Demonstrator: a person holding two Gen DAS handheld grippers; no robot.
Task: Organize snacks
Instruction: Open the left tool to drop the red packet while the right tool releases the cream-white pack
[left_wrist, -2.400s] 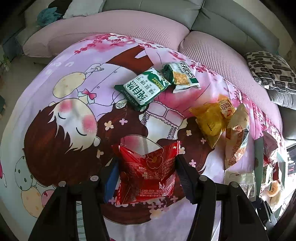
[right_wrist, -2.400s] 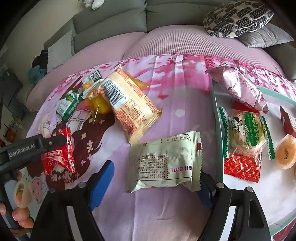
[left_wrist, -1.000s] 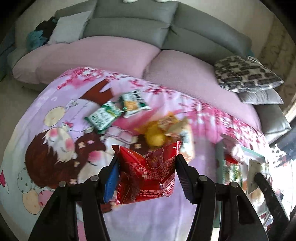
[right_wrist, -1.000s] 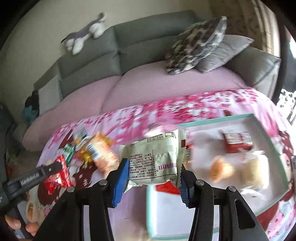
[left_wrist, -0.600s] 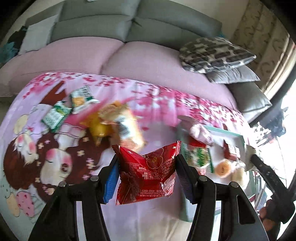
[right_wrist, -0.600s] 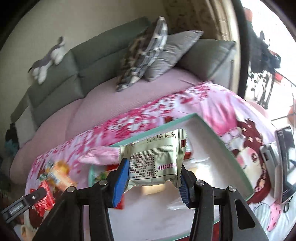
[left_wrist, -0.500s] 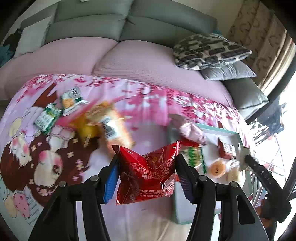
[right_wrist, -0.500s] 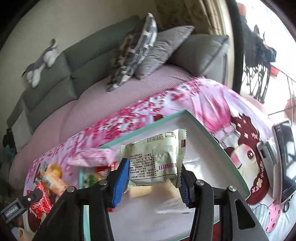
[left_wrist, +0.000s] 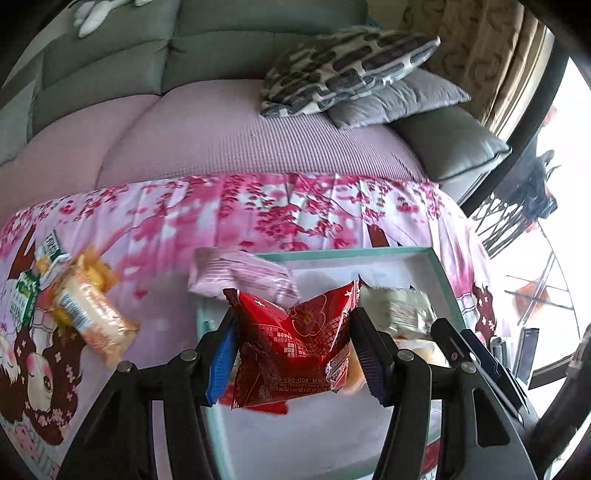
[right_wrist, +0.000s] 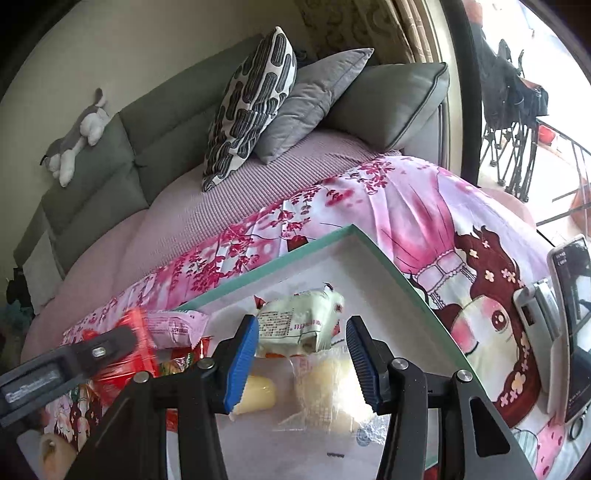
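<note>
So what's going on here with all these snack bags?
A person is sorting snacks into a teal-rimmed tray using two handheld tools. The left tool grips a red packet over the tray. The right tool stands open; a pale green packet lies in the tray beyond it. More snacks, like an orange packet, wait on the pink blanket.

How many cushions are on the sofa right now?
3, stacked at the sofa's right end: a patterned black-and-white cushion, a plain grey cushion against it, and a grey-green cushion behind. Others may be out of frame.
</note>
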